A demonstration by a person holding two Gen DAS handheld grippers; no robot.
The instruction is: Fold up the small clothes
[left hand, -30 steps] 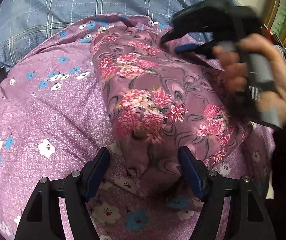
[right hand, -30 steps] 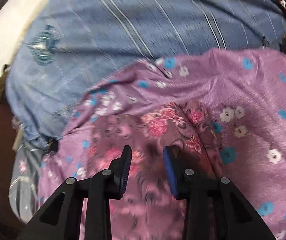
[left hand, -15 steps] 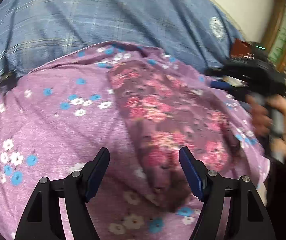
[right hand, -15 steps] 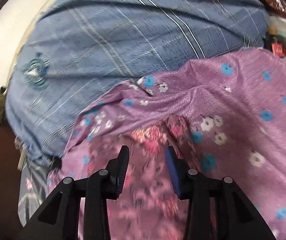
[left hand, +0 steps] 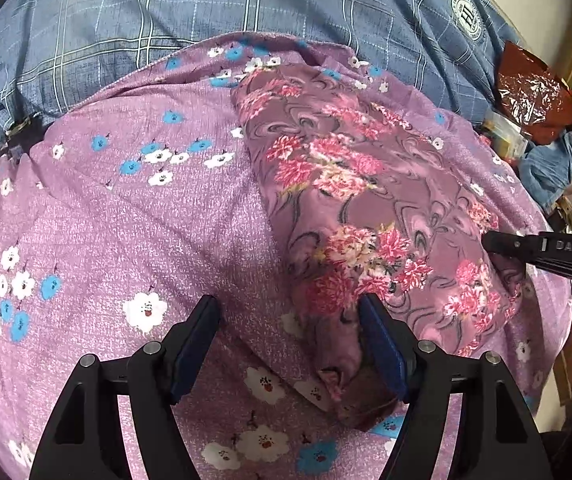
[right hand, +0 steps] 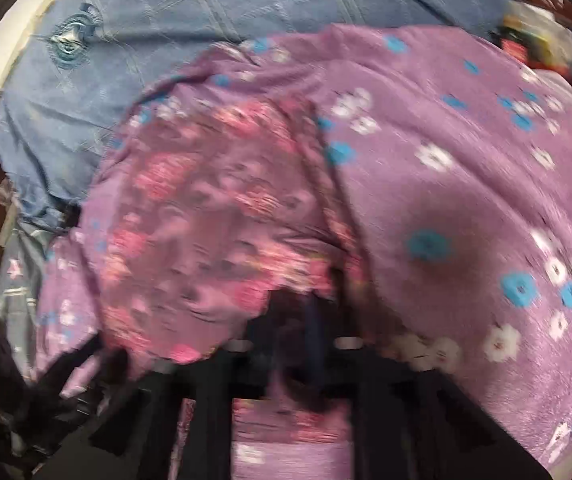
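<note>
A mauve garment with pink flowers (left hand: 358, 200) lies folded into a long strip on a purple sheet with white and blue flowers (left hand: 125, 220). My left gripper (left hand: 290, 344) is open, and the garment's near corner lies between its fingers. My right gripper (left hand: 490, 246) reaches in from the right, its tip at the garment's right edge. In the blurred right wrist view the garment (right hand: 205, 216) fills the middle and my right gripper (right hand: 306, 320) looks closed on its near edge.
A blue plaid cover (left hand: 205, 4) lies beyond the purple sheet. A red foil bag (left hand: 534, 92) and blue clothing (left hand: 550, 168) sit at the far right, off the sheet.
My right gripper has come down from the garment's far end to its near right edge and closed. My left gripper stays open at the near corner; the garment lies flatter.
</note>
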